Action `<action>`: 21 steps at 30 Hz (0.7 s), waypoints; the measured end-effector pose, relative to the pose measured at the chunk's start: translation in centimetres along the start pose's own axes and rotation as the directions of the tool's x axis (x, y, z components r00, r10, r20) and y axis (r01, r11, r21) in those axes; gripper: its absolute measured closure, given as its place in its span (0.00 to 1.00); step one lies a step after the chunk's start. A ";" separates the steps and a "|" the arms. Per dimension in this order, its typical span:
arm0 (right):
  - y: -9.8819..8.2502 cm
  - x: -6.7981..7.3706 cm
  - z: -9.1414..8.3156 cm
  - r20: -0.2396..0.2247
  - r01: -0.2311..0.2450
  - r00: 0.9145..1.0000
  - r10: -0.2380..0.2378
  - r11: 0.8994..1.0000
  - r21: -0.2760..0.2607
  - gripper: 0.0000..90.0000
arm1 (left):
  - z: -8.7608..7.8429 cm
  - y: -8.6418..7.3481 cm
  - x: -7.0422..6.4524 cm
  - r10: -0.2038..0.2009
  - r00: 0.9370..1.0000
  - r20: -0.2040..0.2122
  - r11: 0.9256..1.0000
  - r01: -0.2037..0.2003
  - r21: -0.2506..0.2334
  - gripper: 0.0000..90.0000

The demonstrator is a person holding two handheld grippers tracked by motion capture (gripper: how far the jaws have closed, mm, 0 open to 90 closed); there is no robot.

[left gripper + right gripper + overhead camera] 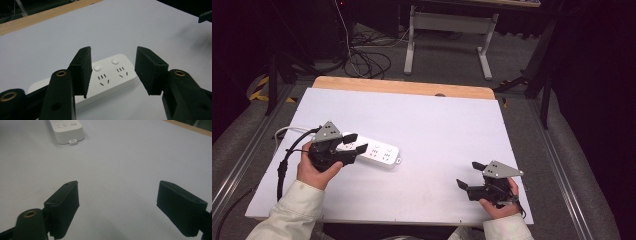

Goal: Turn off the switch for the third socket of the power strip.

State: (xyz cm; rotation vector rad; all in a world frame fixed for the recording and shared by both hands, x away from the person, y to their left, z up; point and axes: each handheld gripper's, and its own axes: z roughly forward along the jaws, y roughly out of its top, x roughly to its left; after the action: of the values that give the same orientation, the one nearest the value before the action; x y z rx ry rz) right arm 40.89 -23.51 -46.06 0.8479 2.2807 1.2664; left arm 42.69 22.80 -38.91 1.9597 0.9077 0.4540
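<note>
Apparently nothing is grasped yet: the left gripper [353, 142] hovers over the white power strip [377, 151] (at nine o'clock on the table [437, 120]), jaws half spread astride it, untouching. The right gripper [468, 175], spread wide, waits at five o'clock.

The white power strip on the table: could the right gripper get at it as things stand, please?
Probably yes. Bare white table lies between the right gripper, whose jaws stand open, and the power strip; the left gripper hovers over the strip's far end.
</note>
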 end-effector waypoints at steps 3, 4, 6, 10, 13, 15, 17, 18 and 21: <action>0.0 -0.1 0.1 -0.001 -0.003 1.000 0.003 1.000 0.005 0.21 | 0.4 0.2 0.2 -0.014 1.000 0.000 1.000 0.014 -0.003 0.54; 0.0 -0.1 0.1 0.002 -0.004 1.000 0.004 1.000 0.006 0.20 | 0.5 0.3 0.2 -0.013 1.000 -0.004 1.000 0.013 0.000 0.55; 0.0 -0.1 0.0 0.002 -0.004 1.000 0.004 1.000 0.003 0.21 | 0.8 0.4 0.3 -0.007 1.000 -0.010 1.000 0.007 0.005 0.56; 0.0 -0.1 0.0 0.001 -0.003 1.000 0.003 1.000 0.003 0.21 | 1.4 0.7 0.4 0.018 0.999 -0.028 1.000 -0.018 0.018 0.59; 0.0 0.0 0.0 -0.001 -0.001 1.000 0.001 1.000 0.006 0.21 | 1.8 0.8 0.2 0.020 1.000 -0.023 1.000 -0.020 0.022 0.64; 0.0 0.0 0.1 -0.004 0.002 1.000 -0.002 1.000 0.005 0.21 | 2.0 0.9 0.2 0.028 0.999 -0.027 0.999 -0.027 0.026 0.74; 0.0 0.0 0.0 -0.003 0.004 1.000 -0.004 1.000 0.004 0.21 | 2.2 0.8 0.2 0.012 1.000 -0.020 0.999 -0.011 0.031 0.78; 0.0 0.0 0.0 -0.003 0.002 1.000 -0.002 1.000 0.000 0.21 | 2.3 0.9 0.2 0.014 1.000 -0.021 0.999 -0.013 0.036 0.84; 0.0 -0.1 0.0 -0.003 -0.002 1.000 0.002 1.000 0.000 0.21 | 2.8 0.8 0.2 0.023 1.000 -0.017 0.999 -0.022 0.049 0.99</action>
State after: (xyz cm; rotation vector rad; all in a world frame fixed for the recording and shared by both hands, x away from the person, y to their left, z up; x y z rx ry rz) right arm 40.92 -23.55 -46.06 0.8491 2.2820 1.2695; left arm 44.91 21.07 -39.76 2.0150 0.9171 0.4669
